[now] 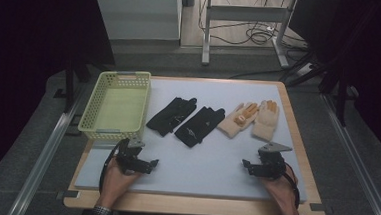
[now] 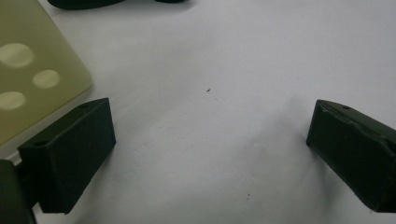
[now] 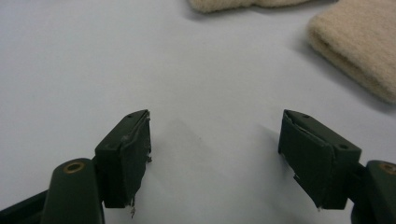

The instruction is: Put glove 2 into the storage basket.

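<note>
On the pale mat point(image 1: 200, 158) of the desk point(image 1: 301, 144), both tools rest near the front edge, well apart. Left tool point(image 1: 154, 164) sits just beside the yellow-green basket point(image 1: 94, 112), its jaws wide with bare mat between them. Right tool point(image 1: 245, 165) also stands wide and holds nothing (the cream gloves point(image 1: 250, 118) lie just beyond it). Between basket and cream gloves, near the middle of the mat, lie the black gloves point(image 1: 185, 119), side by side.
</note>
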